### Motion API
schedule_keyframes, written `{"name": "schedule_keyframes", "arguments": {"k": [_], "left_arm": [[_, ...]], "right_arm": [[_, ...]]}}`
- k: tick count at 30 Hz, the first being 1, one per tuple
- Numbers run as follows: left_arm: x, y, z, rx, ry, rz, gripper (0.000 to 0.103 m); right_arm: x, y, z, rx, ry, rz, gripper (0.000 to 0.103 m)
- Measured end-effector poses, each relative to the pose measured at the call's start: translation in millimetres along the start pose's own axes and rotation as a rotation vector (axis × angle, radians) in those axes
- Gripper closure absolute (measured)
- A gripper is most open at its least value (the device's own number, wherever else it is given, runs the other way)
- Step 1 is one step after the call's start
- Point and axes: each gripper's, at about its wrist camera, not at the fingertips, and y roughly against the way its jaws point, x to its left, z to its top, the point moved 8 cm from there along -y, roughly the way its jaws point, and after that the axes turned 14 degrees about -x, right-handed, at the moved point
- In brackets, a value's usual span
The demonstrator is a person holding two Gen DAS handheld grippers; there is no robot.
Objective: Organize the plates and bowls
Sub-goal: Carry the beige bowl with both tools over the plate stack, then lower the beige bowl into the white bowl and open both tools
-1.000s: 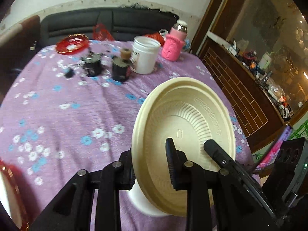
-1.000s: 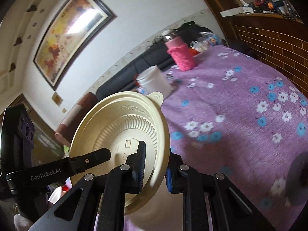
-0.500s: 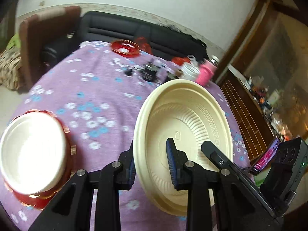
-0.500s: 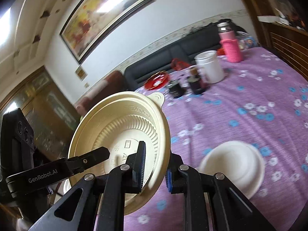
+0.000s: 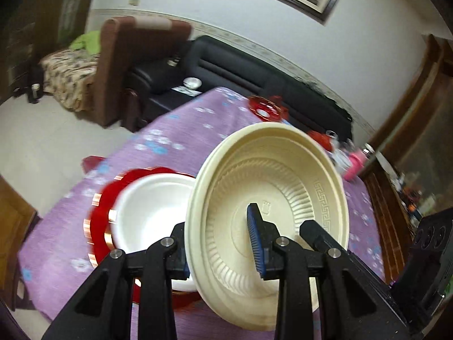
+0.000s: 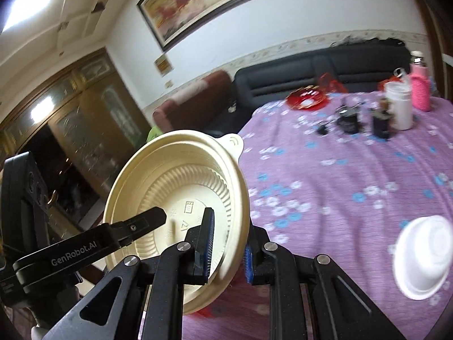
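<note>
Both grippers hold one cream plastic bowl [image 5: 271,198] on edge above the purple flowered tablecloth. My left gripper [image 5: 220,252] is shut on its rim, one finger inside and one behind. My right gripper [image 6: 226,249] is shut on the opposite rim of the cream bowl [image 6: 181,195]. Behind it in the left wrist view a white bowl [image 5: 150,212] sits on a red plate [image 5: 99,226] with a gold-striped rim. A second white bowl [image 6: 421,255] lies upside down on the cloth at the right of the right wrist view.
At the table's far end stand a red dish [image 6: 308,99], a white tub [image 6: 399,107], a pink bottle [image 6: 421,87] and small dark jars [image 6: 348,119]. A black sofa [image 5: 226,70] and a brown armchair [image 5: 127,56] stand beyond the table.
Both grippers have swung left with the cream bowl. The red plate with the white bowl now sits nearer the middle, directly behind the cream bowl. The upside-down white bowl has shifted right.
</note>
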Motion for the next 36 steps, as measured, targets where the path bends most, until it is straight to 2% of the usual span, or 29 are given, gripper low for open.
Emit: {"name": "schedule_keyframes", "arguments": {"k": [5, 9, 16, 22, 24, 28, 30, 33, 36], "left_arm": [[36, -5, 0, 0.002, 0.01, 0.06, 0.073], [58, -17, -5, 0.035, 0.036, 0.083, 0.073], [72, -26, -11, 0.057, 0.047, 0.1, 0.072], [72, -27, -12, 0.049, 0.057, 0.1, 0.066], [73, -27, -12, 0.048, 0.058, 0.099, 0.061], [74, -18, -8, 0.021, 0.063, 0.109, 0.058], [76, -14, -5, 0.004, 0.059, 0.119, 0.051], [79, -8, 1, -0.029, 0.056, 0.137, 0.046], [84, -5, 5, -0.045, 0.061, 0.141, 0.046]], "right_arm": [[18, -33, -22, 0.073, -0.021, 0.025, 0.083], [26, -53, -40, 0.115, -0.003, 0.018, 0.083], [21, -74, -52, 0.144, 0.004, -0.009, 0.083], [17, -85, -63, 0.16, 0.03, -0.032, 0.083], [19, -86, -63, 0.154, 0.053, -0.04, 0.083], [20, -86, -64, 0.144, 0.097, -0.054, 0.083], [19, -86, -64, 0.141, 0.106, -0.061, 0.083], [18, -88, -63, 0.135, 0.114, -0.068, 0.082], [19, -88, -63, 0.132, 0.123, -0.073, 0.076]]}}
